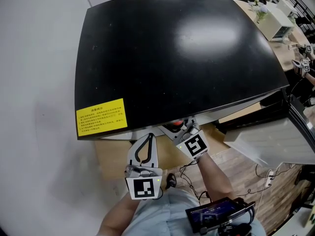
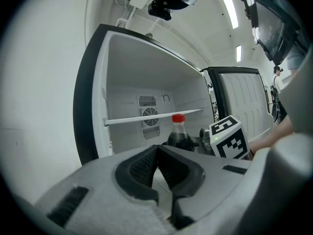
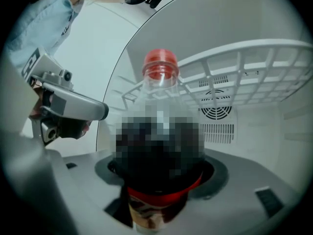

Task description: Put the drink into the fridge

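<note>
The placing step is in hand. The cola bottle [image 2: 178, 136] is held upright inside the open fridge [image 2: 91, 112], below the wire shelf [image 3: 254, 62] and in front of the fan vent [image 3: 215, 112] in the back wall. The right gripper [image 3: 159, 190] is clamped on the bottle's lower body. In the right gripper view the dark body and red label band are seated between the two jaws, with the red cap [image 3: 160, 65] standing above them. The left gripper [image 2: 157, 150] is held in front of the opening, outside the cabinet, with its jaws brought together on nothing. It is pointed towards the bottle but is well apart from it. In the head view only the black fridge top [image 1: 172, 58] and the rear parts of both grippers are shown, so the interior is hidden there.

Whether the bottle's base is already set on the fridge floor cannot be made out, since it is hidden behind the jaws in both gripper views; it is probably close.

For the next move, the bottle is to be lowered until its base is borne by the floor and kept upright throughout. The jaws are then to be opened just wide enough to clear the body. The gripper is to be drawn straight back without the bottle being brushed, since a tall, narrow bottle is easily tipped. The door [image 2: 244, 102], swung open at the right, is then left to be closed.
</note>
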A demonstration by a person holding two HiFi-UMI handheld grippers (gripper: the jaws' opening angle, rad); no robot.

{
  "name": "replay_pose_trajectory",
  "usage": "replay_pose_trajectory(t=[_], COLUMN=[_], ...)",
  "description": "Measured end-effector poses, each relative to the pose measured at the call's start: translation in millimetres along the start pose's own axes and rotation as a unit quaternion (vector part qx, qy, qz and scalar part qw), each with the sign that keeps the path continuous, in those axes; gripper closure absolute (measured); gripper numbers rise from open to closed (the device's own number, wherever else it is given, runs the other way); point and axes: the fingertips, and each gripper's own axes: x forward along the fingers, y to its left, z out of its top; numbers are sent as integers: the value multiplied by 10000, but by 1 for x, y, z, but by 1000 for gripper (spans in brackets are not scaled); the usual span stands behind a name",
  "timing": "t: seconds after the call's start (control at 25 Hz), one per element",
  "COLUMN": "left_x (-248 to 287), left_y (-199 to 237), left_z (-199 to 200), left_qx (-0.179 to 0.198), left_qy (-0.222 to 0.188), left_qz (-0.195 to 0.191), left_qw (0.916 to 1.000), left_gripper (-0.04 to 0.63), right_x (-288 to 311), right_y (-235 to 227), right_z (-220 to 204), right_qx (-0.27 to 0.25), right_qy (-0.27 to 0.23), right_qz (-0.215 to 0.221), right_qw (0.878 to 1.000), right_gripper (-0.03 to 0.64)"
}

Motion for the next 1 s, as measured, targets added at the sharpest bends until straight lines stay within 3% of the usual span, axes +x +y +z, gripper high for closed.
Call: replay_pose_trajectory(t=[0.52, 0.68, 1.0], left_x=[-1, -3, -4], left_y=[0, 2, -1], left_z=[4, -2, 2], left_qx=[128, -69, 15], left_qy=[-83, 36, -41], left_qz=[-26, 41, 13], left_qw=[9999, 10000, 10000], left_gripper=[586, 586, 586], right_x=[-2, -5, -12], right_y=[-4, 0, -12], right_z=[-1, -2, -5], right_qx=[146, 461, 505], right_qy=[-82, -35, -246], right_qz=[-1, 88, -65], right_qw=[9999, 9989, 9984], right_gripper=[307, 308, 308])
